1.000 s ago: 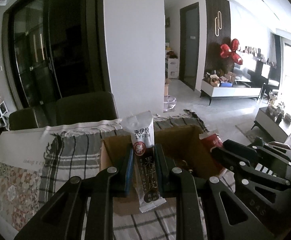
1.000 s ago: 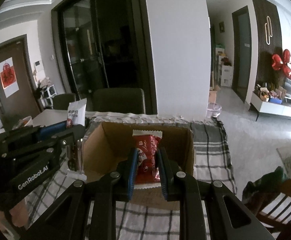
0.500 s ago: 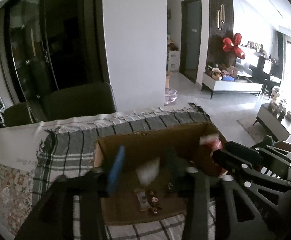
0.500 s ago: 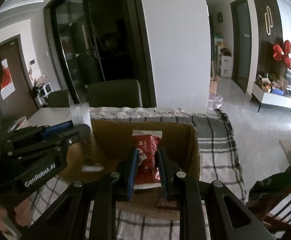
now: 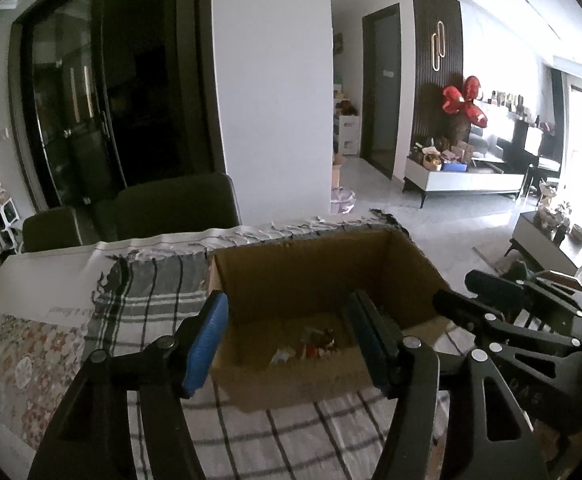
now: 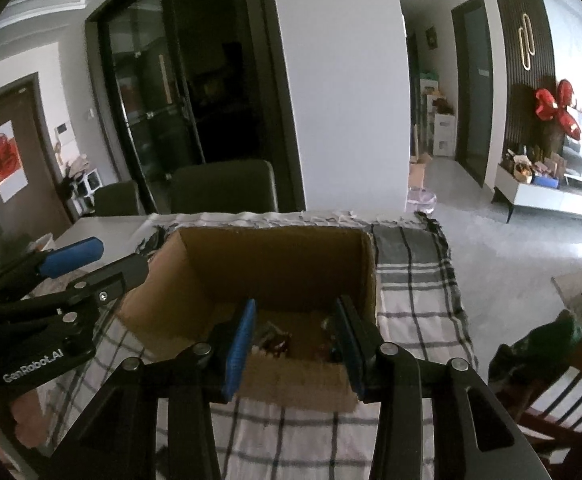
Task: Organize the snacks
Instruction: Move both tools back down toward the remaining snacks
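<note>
both claws (image 5: 287, 332) (image 6: 295, 332) gape empty over cardboard box (image 5: 323, 268) on plaid cloth (image 6: 415, 280)

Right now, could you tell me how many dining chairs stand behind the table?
2: a larger chair directly behind the plaid cloth, and a smaller one to its left. Others may be hidden.

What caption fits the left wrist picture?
Open left gripper above a cardboard box with snacks inside.
</note>
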